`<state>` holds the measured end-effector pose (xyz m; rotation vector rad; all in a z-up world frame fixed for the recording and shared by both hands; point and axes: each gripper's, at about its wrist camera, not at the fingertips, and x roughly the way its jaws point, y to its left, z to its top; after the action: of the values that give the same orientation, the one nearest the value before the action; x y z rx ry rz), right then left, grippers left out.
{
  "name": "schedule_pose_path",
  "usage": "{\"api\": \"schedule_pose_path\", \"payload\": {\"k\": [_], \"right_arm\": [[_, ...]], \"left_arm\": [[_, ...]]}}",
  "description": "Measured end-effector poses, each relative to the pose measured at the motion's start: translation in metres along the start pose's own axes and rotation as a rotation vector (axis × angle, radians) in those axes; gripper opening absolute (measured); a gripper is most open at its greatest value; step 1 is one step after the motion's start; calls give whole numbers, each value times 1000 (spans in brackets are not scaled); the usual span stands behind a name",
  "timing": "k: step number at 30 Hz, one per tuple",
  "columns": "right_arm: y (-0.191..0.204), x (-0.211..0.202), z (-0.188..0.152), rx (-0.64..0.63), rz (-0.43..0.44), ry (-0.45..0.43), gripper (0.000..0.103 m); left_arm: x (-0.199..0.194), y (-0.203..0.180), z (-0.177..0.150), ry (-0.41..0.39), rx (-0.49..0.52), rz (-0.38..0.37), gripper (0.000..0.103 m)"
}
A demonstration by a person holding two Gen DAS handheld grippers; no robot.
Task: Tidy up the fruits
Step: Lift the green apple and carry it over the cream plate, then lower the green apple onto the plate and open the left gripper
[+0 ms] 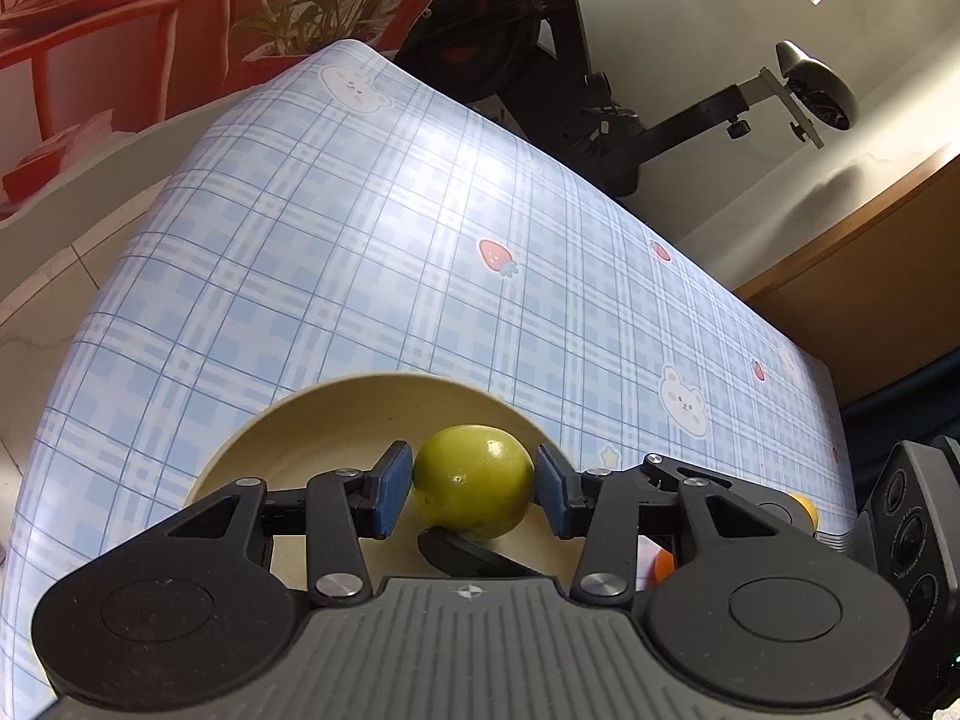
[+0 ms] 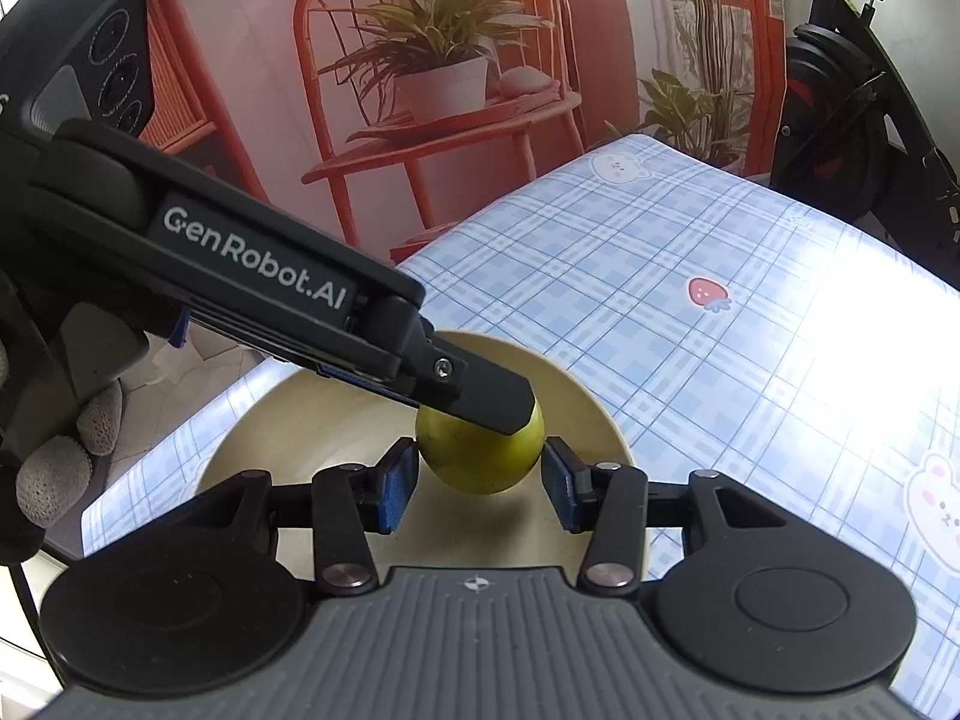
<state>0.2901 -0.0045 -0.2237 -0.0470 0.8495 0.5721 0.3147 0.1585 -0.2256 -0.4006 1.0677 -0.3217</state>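
Between the blue-padded fingers of the left gripper (image 1: 474,489) a round yellow-green fruit (image 1: 474,489) is framed, lying in the shallow cream-coloured round bowl (image 1: 312,420) on the blue plaid tabletop (image 1: 360,240). The left pad appears to touch the fruit's side and the right pad stands just beside it, so a light pinch is judged likely, though a firm hold cannot be confirmed.

In the right wrist view the same fruit (image 2: 480,456) is seen between the fingers of the right gripper (image 2: 480,483), which are spread slightly wider than it, with a thin gap visible at each pad. One black finger (image 2: 480,390) of the left gripper crosses in from the left and rests on the fruit's top. A gloved hand (image 2: 54,474) shows at the left edge.

Relative to the fruit, both grippers are equally near; the fruit is nearly round, so no long axis governs. Right of the bowl, two small orange fruits (image 1: 801,507) are partly hidden.
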Motion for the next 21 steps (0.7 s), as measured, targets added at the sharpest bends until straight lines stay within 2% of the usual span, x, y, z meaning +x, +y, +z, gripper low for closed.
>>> {"api": "schedule_pose_path", "payload": {"k": [3,6,10,15,21], "right_arm": [[1,2,-2,3,-31,8,49],[0,-1,-3,9,-53,-1,56],[-1,-15,-8,2,-84,-27,56],[-9,-52,-20,28,-95,-101,55],[-27,-110,-43,72,-149,-205,55]], "left_arm": [[3,0,-2,-5,-5,11,47],[5,-1,-4,-15,-11,18,47],[-4,-8,-6,-41,-4,58,45],[-27,-25,-8,-104,13,100,45],[-43,-73,-19,-171,121,128,45]]}}
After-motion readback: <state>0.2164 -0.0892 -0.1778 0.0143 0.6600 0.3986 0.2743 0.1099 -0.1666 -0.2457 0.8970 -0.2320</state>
